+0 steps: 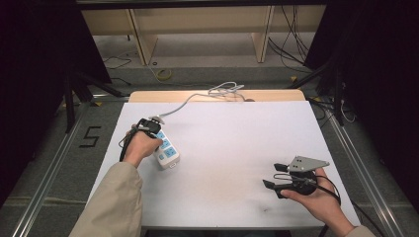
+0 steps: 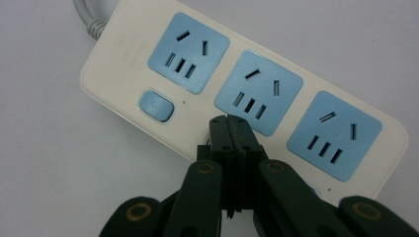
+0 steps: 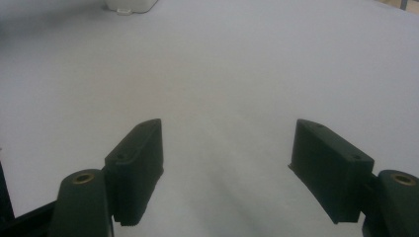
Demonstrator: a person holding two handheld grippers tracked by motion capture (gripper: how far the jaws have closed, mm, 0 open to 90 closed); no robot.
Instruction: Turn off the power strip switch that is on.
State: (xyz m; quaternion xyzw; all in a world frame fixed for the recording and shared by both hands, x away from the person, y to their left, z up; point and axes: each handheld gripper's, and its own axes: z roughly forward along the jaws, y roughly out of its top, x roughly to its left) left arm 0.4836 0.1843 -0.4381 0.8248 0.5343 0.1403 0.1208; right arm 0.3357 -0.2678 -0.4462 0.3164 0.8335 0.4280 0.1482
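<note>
Item 1, nearest: right gripper [image 1: 272,175], held in the right hand [image 1: 321,197] at the near right of the white table [image 1: 237,148]. Jaws spread wide, nothing between them; pointed leftward across bare surface.

Item 2: left gripper [image 2: 231,129], in the left hand [image 1: 141,145] at mid-left. Jaws pressed fully together, holding nothing; tips poised over the casing of the power strip [image 2: 247,94], at its edge beside the middle socket [image 2: 258,93]. Contact cannot be told.

Item 3: power strip, white with three blue sockets and a blue switch [image 2: 156,104] further along the same edge, near the cable end. It lies flat, directly under and ahead of the left gripper, long axis running diagonally away toward far left. Left hand far nearer; right gripper well apart.

Item 4, farthest: grey cable [image 1: 197,96], trailing to the table's far edge.

Judgement: a press on the switch looks likeliest, calling for a short slide along the strip's edge.
</note>
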